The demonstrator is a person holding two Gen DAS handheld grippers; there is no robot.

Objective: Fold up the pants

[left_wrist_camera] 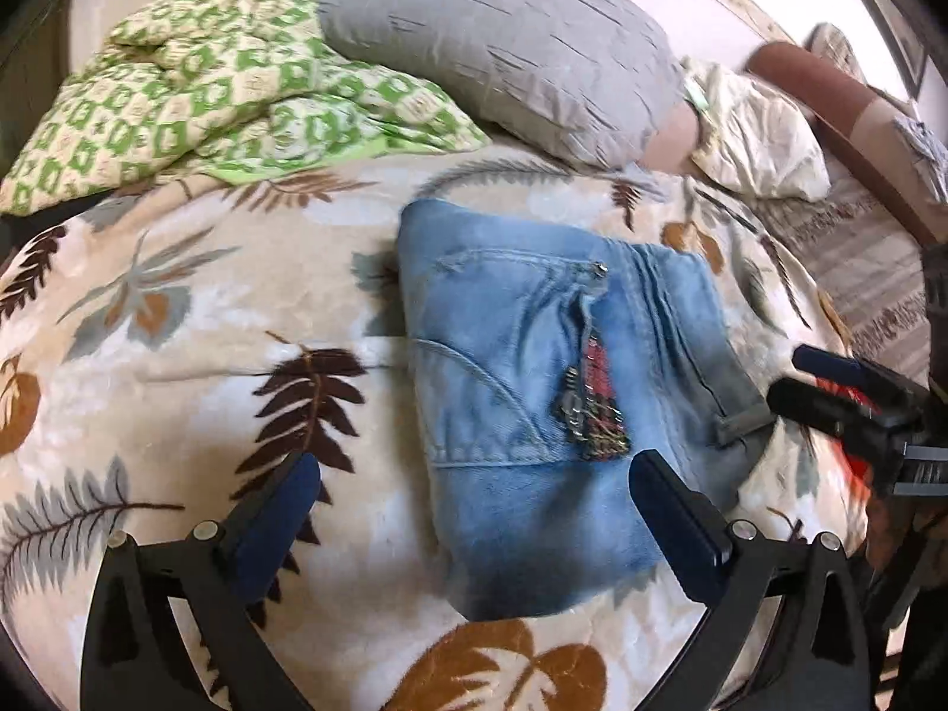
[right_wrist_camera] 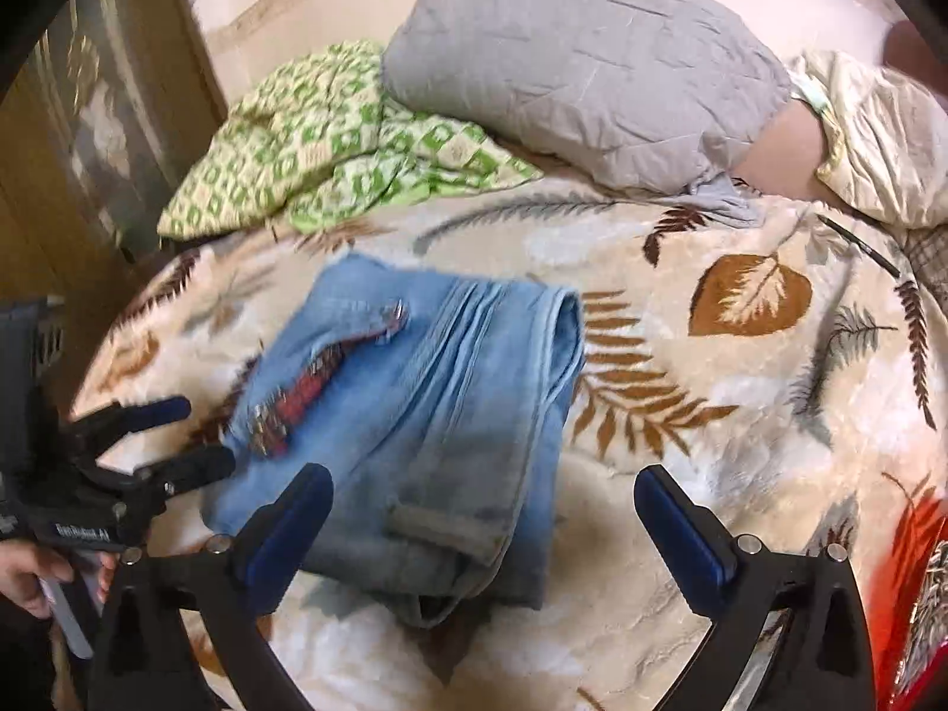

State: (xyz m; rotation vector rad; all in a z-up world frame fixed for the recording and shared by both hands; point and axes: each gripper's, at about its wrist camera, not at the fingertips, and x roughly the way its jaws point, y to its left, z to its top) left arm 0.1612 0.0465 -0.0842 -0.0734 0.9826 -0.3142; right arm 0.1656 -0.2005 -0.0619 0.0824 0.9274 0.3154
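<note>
A pair of light blue jeans lies folded into a compact bundle on the leaf-print blanket, a red stitched patch facing up. My left gripper hovers over the bundle's near end, open, with nothing pressed between its blue pads. In the right wrist view the jeans lie left of centre, and my right gripper is open above their near right edge and holds nothing. Each gripper shows in the other's view: the right gripper beside the bundle's right corner, the left gripper at its left side, held by a hand.
A grey pillow and a green-and-cream quilt lie at the far side of the bed. A cream pillow sits at the far right, by a brown headboard edge. Something red lies at the right edge.
</note>
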